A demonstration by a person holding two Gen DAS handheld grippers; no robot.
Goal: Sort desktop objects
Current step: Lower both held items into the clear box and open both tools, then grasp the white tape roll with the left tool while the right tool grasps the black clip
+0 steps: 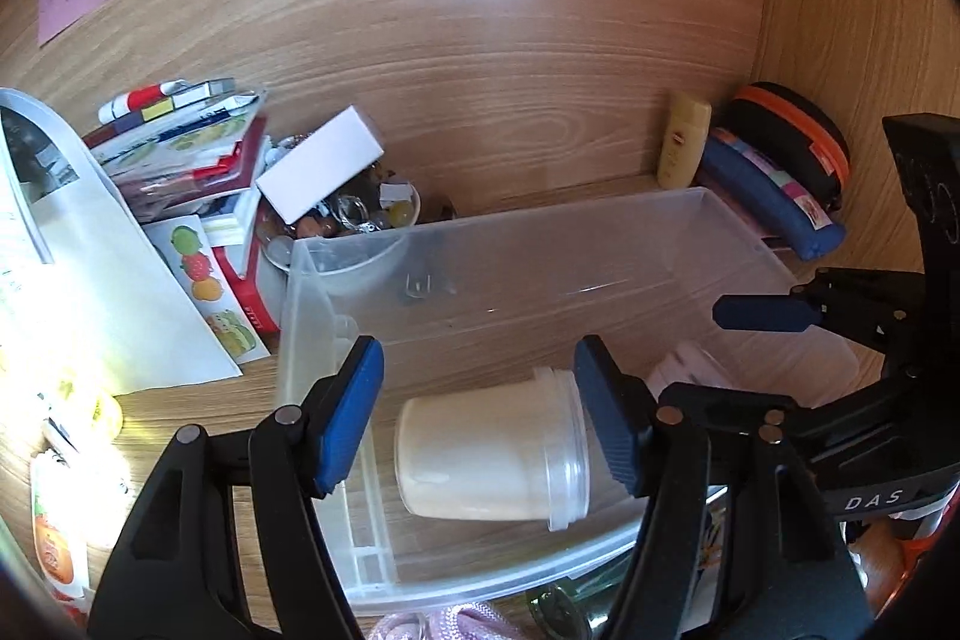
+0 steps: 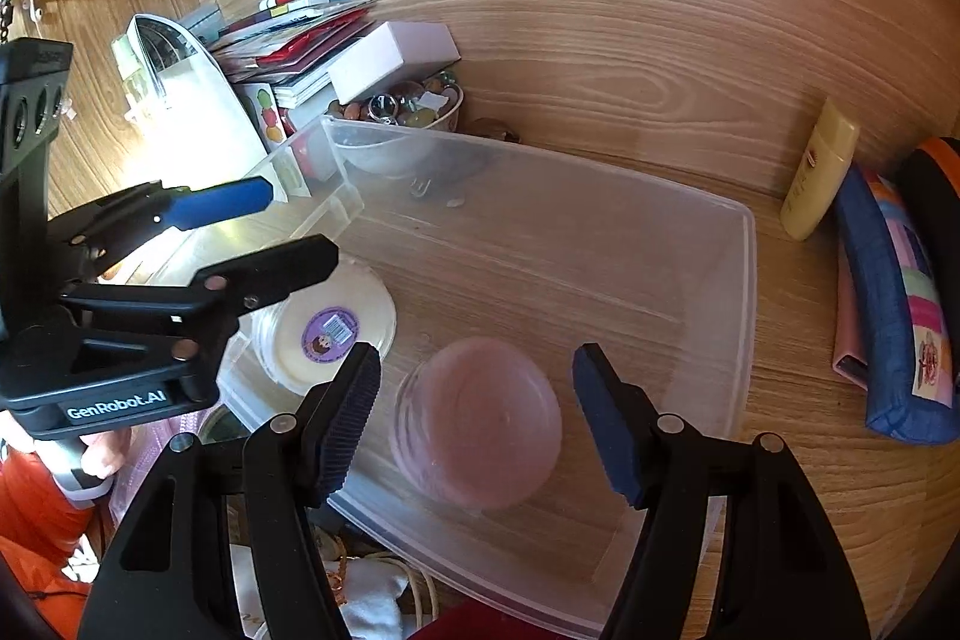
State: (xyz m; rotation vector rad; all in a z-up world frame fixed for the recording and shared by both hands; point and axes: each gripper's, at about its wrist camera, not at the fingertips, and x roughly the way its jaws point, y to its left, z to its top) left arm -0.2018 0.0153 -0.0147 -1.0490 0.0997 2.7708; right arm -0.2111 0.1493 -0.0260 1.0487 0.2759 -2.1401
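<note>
A clear plastic bin point(image 1: 510, 215) point(image 2: 749, 280) stands on the wooden desk. A cream-filled jar point(image 1: 486, 454) with a clear lid lies on its side at the bin's near left; its purple-stickered base point(image 2: 327, 334) faces the right wrist camera. My left gripper point(image 1: 480, 418) point(image 2: 297, 226) hovers open over it, pads apart from the jar. A round pink container point(image 2: 480, 424) rests on the bin floor. My right gripper point(image 2: 477, 412) point(image 1: 750, 352) stands open above it, with a gap on both sides.
Behind the bin to the left are a pile of books and papers point(image 1: 180, 142), a white box point(image 1: 321, 163) and a bowl of trinkets point(image 2: 414, 106). A yellow tube point(image 2: 819, 169), a blue pencil case point(image 2: 894, 316) and a black-orange case point(image 1: 792, 136) stand right. A hand point(image 2: 102, 454) holds the left gripper.
</note>
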